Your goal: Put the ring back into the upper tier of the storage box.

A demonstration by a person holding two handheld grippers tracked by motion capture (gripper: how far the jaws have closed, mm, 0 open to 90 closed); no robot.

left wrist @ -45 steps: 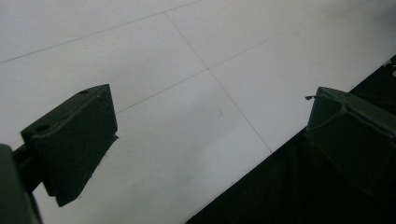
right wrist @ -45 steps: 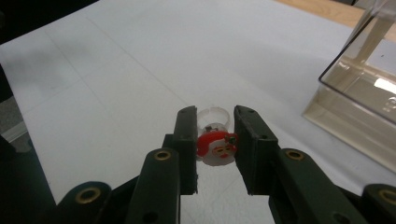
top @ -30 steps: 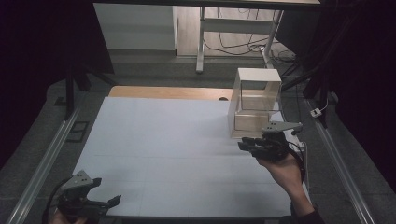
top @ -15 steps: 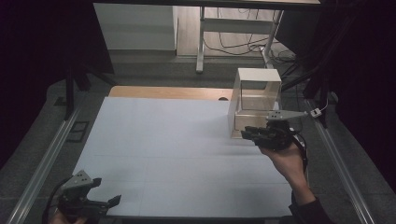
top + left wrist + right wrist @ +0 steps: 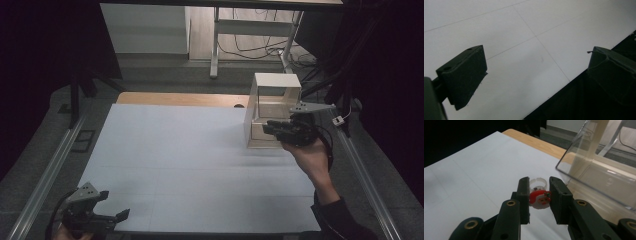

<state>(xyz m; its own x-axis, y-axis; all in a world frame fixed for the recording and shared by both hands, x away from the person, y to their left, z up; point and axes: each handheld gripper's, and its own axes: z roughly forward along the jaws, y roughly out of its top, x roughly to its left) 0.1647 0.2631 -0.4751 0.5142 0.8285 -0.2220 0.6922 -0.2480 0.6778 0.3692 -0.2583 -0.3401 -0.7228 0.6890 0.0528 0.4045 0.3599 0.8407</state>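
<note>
Toy ring sits pinched between the right gripper's jaws, beside the clear box.

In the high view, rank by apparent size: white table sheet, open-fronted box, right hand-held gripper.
1. White table sheet, by far the largest.
2. Open-fronted box.
3. Right hand-held gripper, smallest, though it is raised nearer the camera, which enlarges it somewhat.

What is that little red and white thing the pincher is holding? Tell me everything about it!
It is a small toy ring, it looks like plastic. Its top is a round white piece with a red cap-like part and tiny dark marks, like a little face. Behind that rises a pale, see-through band with a gap at its top. The right gripper pinches it between its two black jaws, holding it up above the white table, beside the clear box.
</note>
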